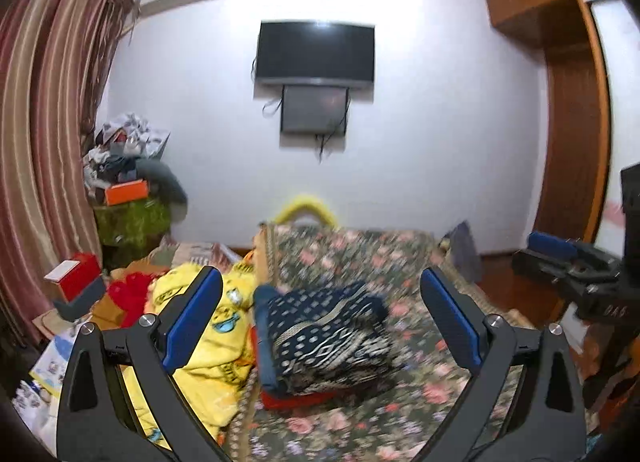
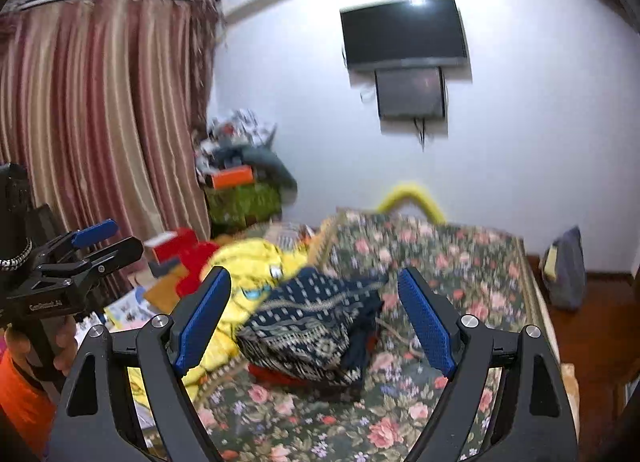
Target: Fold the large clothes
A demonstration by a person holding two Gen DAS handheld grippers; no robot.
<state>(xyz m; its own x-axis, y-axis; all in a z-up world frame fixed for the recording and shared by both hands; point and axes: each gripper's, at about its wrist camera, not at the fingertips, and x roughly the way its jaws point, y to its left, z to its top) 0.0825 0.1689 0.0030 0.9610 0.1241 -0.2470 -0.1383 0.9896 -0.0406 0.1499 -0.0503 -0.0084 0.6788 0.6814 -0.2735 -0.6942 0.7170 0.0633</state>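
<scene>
Floral bedspread (image 1: 400, 418) fills the foreground, and on it a folded navy patterned garment (image 1: 324, 338) lies ahead of the left gripper (image 1: 320, 318) and right gripper (image 2: 314, 316), both spread wide and empty. Yellow cloth (image 1: 208, 358) lies left.

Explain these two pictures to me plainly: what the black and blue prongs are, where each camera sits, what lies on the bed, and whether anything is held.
No robot here: a person holds a two-finger gripper in each hand, with a camera on each looking along the fingers. One picture is from the left gripper, the other from the right gripper. Both stand open and hold nothing. On the floral bedspread lies a folded navy patterned garment on top of something red. A crumpled yellow cloth lies beside it. The left gripper also shows at the edge of the right view.
</scene>
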